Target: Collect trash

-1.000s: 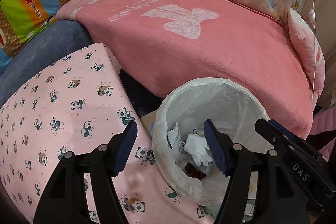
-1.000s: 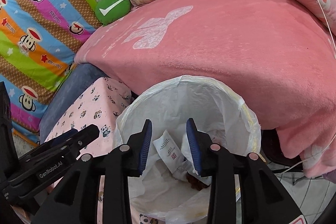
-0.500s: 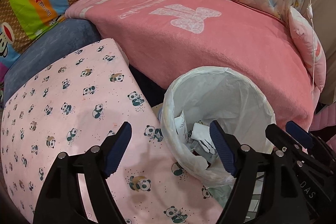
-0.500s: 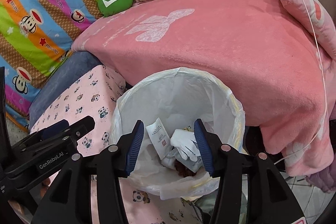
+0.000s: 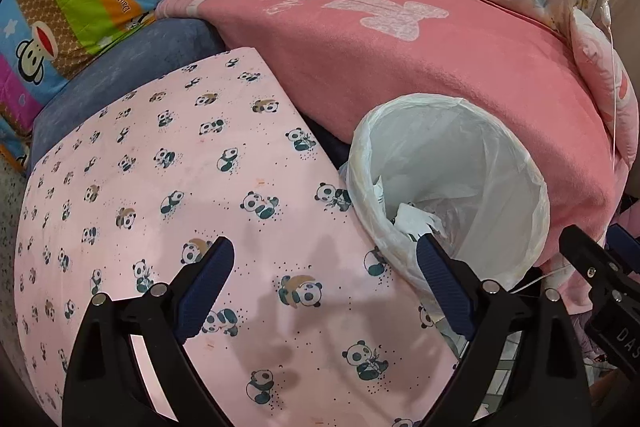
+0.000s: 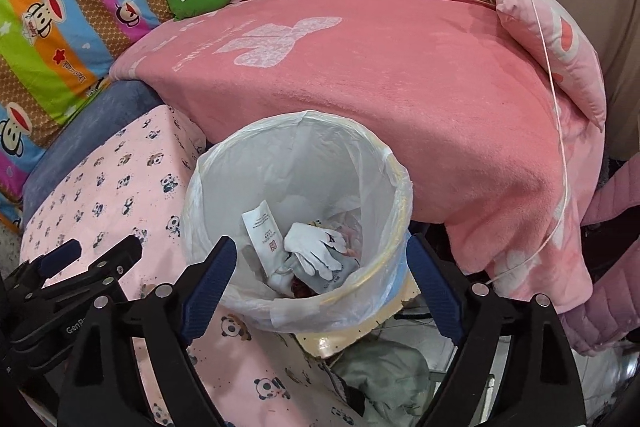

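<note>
"Two grippers, both empty, when this was taken?"

"Yes. I had the left gripper (image 5: 324,281) above the panda-print table (image 5: 168,195), tilted steeply downward, its jaws opening with nothing between them. The right gripper (image 6: 318,281) hung over the near rim of the lined trash bin (image 6: 400,163), tilted down as well, jaws also opening and clear of everything."

"Where was the trash?"

"At the bottom of the bin: a crumpled white glove (image 6: 316,247), a printed paper packet (image 6: 262,227) leaning beside it, and darker scraps beneath that I could not make out. From the left wrist view only a white scrap (image 5: 416,219) showed inside the liner."

"So the job was finished?"

"I judged it well along. No loose litter showed on the table or on the pink blanket (image 6: 380,75). A grey-green bundle (image 6: 384,383) lay on the floor below the bin; whether it counted as trash, I could not tell."
</note>
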Demonstrator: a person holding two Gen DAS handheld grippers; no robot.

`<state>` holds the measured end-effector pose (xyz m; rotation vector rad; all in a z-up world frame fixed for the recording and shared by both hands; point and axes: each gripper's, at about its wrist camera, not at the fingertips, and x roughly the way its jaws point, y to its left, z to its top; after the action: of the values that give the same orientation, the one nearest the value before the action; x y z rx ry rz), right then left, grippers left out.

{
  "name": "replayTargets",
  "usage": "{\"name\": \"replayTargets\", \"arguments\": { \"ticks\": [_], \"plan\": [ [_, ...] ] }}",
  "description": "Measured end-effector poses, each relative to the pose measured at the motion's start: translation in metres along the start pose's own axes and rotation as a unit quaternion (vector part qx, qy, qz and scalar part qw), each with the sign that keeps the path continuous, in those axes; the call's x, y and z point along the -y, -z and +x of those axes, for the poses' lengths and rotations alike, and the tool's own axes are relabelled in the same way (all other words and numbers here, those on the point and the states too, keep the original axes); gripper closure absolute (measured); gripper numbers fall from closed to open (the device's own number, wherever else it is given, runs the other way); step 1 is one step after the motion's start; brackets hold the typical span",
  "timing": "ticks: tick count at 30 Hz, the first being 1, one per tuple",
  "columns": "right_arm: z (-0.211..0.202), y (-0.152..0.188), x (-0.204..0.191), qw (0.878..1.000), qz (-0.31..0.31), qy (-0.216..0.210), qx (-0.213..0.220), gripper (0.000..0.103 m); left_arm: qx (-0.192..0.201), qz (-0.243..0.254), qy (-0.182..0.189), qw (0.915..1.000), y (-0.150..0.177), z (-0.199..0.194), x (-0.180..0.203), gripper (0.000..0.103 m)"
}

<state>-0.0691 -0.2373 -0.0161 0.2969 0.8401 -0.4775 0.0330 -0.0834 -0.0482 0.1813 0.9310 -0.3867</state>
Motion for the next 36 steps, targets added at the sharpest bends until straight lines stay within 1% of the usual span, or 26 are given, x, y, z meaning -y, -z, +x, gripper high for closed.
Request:
{"name": "replayTargets", "arguments": {
  "ticks": [3,10,11,16,17,27,36],
  "plan": [
    [0.0,0.006,0.001,1.0,-0.021,-0.005,-0.011,0.017,-0.001,-0.01,-0.008,0.9999,0.007,-0.002,-0.004,0.015],
    [-0.002,0.018,0.01,0.999,-0.028,-0.016,-0.016,0.015,0.004,-0.014,-0.032,0.9994,0.02,-0.012,-0.005,0.015],
    [-0.001,0.018,0.009,0.999,-0.03,-0.015,-0.017,0.01,0.003,-0.015,-0.033,0.9993,0.022,-0.013,-0.005,0.015],
    [-0.007,0.024,0.008,0.999,-0.04,-0.012,-0.015,0.01,0.009,-0.02,-0.043,0.9988,0.027,-0.022,-0.008,0.015],
    [-0.01,0.024,0.009,0.999,-0.041,-0.015,-0.014,0.004,0.01,-0.021,-0.043,0.9988,0.027,-0.025,-0.008,0.015],
    [-0.02,0.03,0.009,0.998,-0.054,-0.023,-0.005,0.005,0.02,-0.026,-0.053,0.9981,0.034,-0.038,-0.004,0.012],
    [-0.021,0.029,0.008,0.998,-0.059,-0.024,-0.005,0.005,0.018,-0.016,-0.058,0.998,0.034,-0.035,0.002,0.012]
  ]
}}
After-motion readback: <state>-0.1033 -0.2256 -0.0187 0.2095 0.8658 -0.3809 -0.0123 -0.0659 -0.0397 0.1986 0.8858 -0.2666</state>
